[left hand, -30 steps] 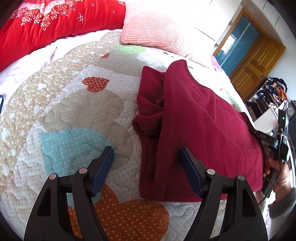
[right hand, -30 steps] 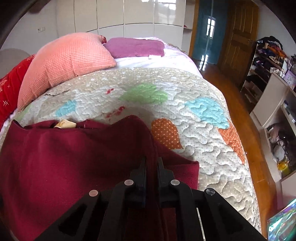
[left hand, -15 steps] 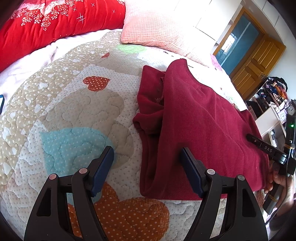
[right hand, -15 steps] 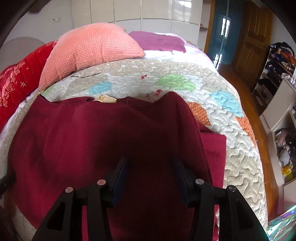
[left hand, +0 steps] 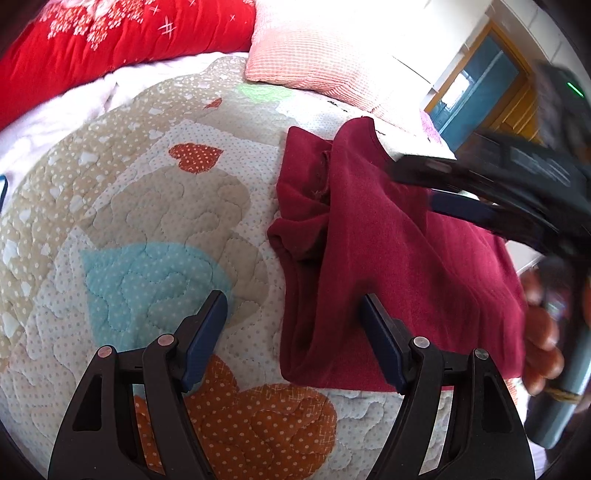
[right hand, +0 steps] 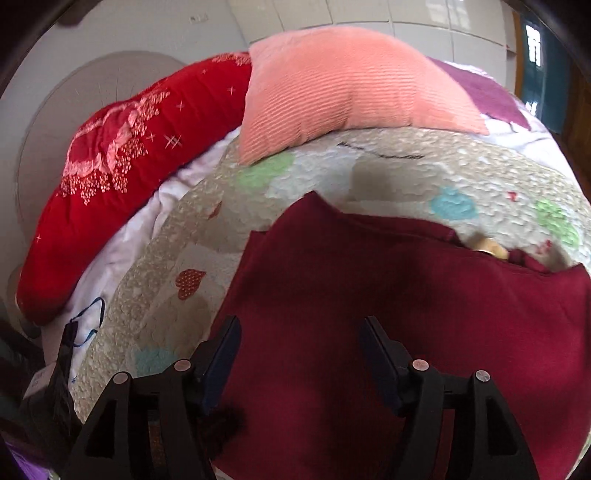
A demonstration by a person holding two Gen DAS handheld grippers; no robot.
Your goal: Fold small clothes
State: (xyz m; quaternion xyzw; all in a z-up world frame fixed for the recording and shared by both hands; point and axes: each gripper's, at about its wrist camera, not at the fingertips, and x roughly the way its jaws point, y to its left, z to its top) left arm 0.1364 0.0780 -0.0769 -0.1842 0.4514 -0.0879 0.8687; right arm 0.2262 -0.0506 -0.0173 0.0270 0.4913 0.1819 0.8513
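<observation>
Left wrist view: left gripper spread and empty, its right finger over the folded maroon garment on the quilt. Right gripper likewise spread above the garment, holding nothing.

Location type: a bedroom in a home. Indicators: a bed covered by a quilted patchwork bedspread with heart motifs; a pink pillow and a red embroidered bolster along the bed's far edge; a white sheet exposed beside the bedspread; glossy white wardrobe panels behind; a wooden door frame at the far right.
</observation>
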